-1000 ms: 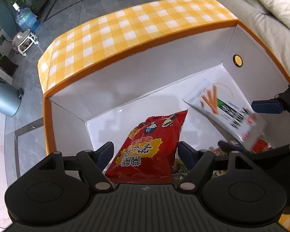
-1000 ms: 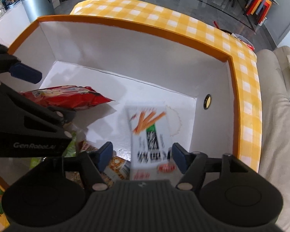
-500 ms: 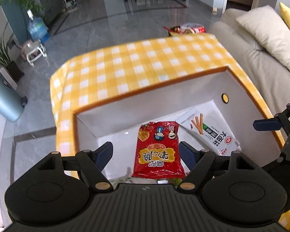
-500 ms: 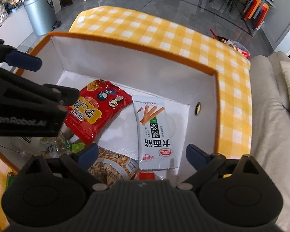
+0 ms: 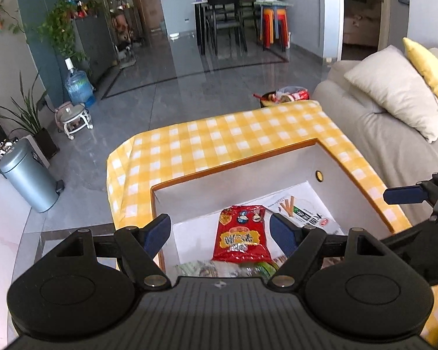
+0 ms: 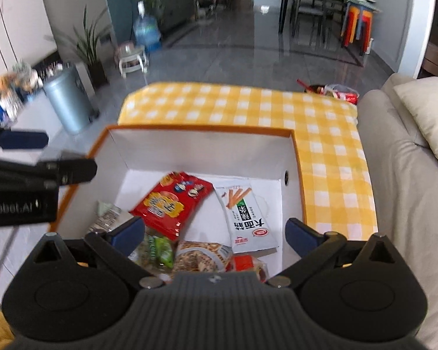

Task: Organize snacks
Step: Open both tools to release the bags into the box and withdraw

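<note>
A white box with an orange rim [image 5: 233, 172] [image 6: 201, 129] sits on a yellow checked tablecloth. A red snack bag [image 5: 241, 237] [image 6: 172, 202] and a white packet printed with biscuit sticks [image 5: 303, 213] [image 6: 248, 218] lie flat on its floor. Several more packets [image 6: 189, 255] lie at the near end. My left gripper [image 5: 220, 232] is open and empty, high above the red bag. My right gripper [image 6: 214, 232] is open and empty, high above the near packets.
A grey sofa with pillows [image 5: 394, 99] [image 6: 408, 151] runs along the right of the table. A basket of snacks [image 5: 286, 94] stands on the floor beyond the table. A grey bin [image 5: 26, 175] and plants stand at the left.
Both grippers let go of their packets and rose well above the box. The red bag and the white biscuit-stick packet now lie flat on the box floor.
</note>
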Demonstrator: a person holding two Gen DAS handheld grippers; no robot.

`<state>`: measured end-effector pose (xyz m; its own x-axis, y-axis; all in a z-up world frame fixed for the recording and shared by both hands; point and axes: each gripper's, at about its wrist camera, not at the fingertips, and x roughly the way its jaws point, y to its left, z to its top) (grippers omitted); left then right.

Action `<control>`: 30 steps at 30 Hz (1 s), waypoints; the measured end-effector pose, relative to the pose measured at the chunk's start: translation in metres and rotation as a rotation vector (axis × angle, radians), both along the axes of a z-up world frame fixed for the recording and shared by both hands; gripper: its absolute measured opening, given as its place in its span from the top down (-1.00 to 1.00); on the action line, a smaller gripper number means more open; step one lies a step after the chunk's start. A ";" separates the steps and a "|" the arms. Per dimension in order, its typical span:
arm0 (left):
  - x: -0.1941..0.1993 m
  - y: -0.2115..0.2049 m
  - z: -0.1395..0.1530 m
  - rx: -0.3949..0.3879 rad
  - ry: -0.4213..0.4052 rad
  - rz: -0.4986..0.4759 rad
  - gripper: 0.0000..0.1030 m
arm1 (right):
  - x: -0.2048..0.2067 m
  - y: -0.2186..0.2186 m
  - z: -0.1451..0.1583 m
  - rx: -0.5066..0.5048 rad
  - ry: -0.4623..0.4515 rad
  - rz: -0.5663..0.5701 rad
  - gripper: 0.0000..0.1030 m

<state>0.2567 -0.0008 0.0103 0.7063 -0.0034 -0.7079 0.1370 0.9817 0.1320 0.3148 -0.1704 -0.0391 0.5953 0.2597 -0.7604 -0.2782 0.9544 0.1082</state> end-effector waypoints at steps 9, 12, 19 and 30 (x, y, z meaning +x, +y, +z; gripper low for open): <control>-0.057 0.005 0.000 -0.058 -0.007 0.035 -0.75 | -0.064 -0.012 0.008 0.040 -0.084 -0.037 -0.92; -0.073 0.008 -0.003 -0.068 0.005 0.045 -0.75 | -0.084 -0.014 0.007 0.047 -0.089 -0.037 -0.92; -0.104 0.017 -0.019 -0.107 0.041 0.087 -0.73 | -0.126 -0.024 -0.001 0.073 -0.106 -0.062 -0.92; -0.137 0.027 -0.056 -0.150 0.119 0.136 -0.71 | -0.170 -0.029 -0.029 0.014 -0.096 -0.052 -0.92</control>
<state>0.1199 0.0266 -0.0456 0.6193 -0.0248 -0.7848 0.0075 0.9996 -0.0256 0.1452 -0.1995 -0.0683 0.6779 0.2370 -0.6959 -0.2384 0.9663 0.0969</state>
